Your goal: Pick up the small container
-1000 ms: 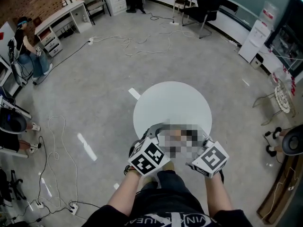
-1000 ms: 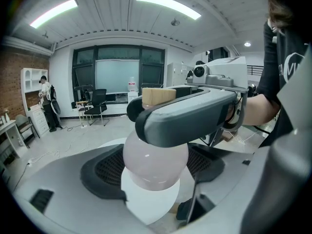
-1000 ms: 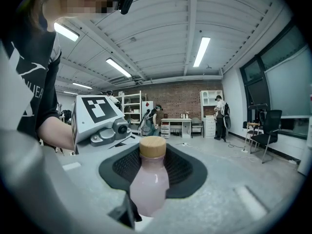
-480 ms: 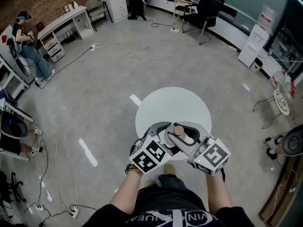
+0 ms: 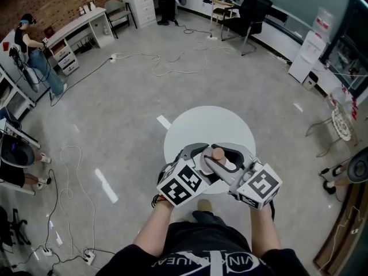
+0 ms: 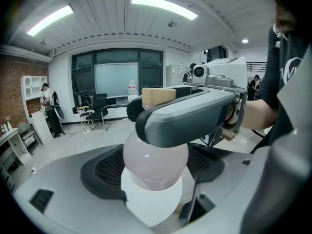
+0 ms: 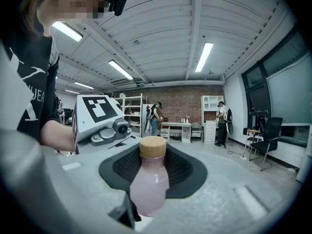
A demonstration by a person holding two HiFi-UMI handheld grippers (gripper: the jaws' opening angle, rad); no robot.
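The small container is a pale pink bottle [image 5: 219, 160] with a wooden cap [image 5: 218, 153], held up above the round white table [image 5: 195, 125]. Both grippers meet around it from either side. In the left gripper view the bottle [image 6: 155, 162] sits between the dark pads of my left gripper [image 6: 155, 177], and a jaw of the right gripper [image 6: 195, 116] crosses its neck. In the right gripper view the bottle [image 7: 148, 184] stands upright against the far pad of my right gripper [image 7: 146, 201]. The pads of each gripper press on its body.
Loose cables [image 5: 172, 59] run over the grey floor beyond the table. A black office chair [image 5: 250, 7] and white desks [image 5: 75, 27] stand at the back. A person [image 5: 34, 53] sits at the far left. A wire stand [image 5: 339, 122] is at the right.
Both grippers have risen a little together with the bottle between them. The bottle now hangs slightly higher over the table.
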